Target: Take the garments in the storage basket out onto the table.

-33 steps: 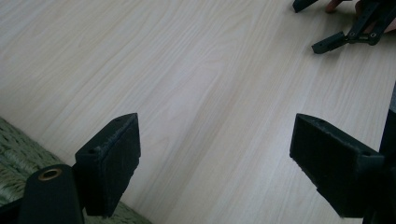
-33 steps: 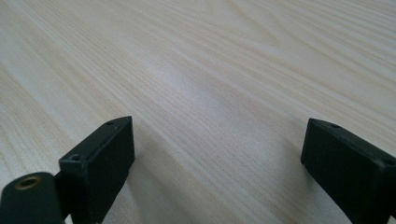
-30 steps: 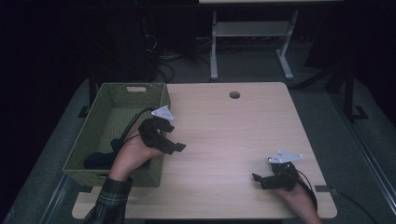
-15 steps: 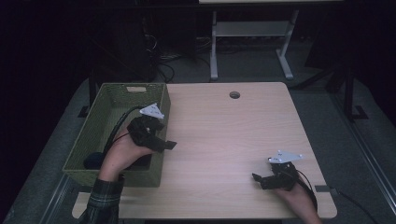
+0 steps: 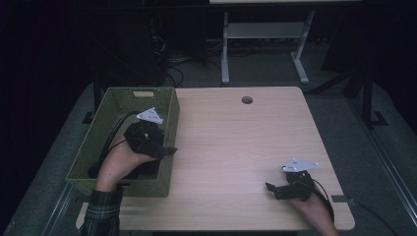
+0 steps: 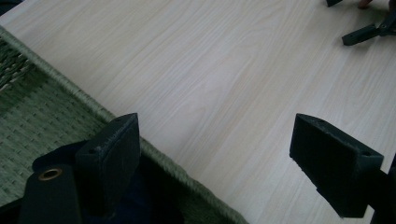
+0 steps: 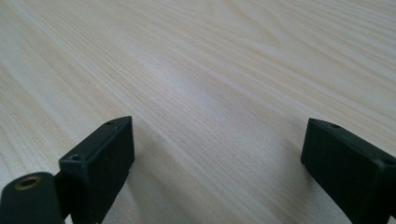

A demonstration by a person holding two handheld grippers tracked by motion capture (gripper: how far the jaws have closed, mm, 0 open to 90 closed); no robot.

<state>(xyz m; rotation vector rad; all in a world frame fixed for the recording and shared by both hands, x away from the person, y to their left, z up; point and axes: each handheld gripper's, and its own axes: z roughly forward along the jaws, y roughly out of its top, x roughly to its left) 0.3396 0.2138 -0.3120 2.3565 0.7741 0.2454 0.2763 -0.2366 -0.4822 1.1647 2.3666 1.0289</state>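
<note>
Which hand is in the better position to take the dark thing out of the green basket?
The left. Its claw hangs open at the green basket's right rim, with the dark thing just beneath it inside. The right claw, also open, rests on the table near its front right corner, well away from the basket.

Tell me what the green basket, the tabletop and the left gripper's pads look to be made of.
Basket: woven cord or fibre, matte olive green, with a plaited weave and a twisted rim. Tabletop: pale wood-grain surface, probably laminate, with streaky grain and a soft sheen. Left gripper pads: matte black, finely grainy blocks, likely foam or rubber; which of the two is unclear.
</note>
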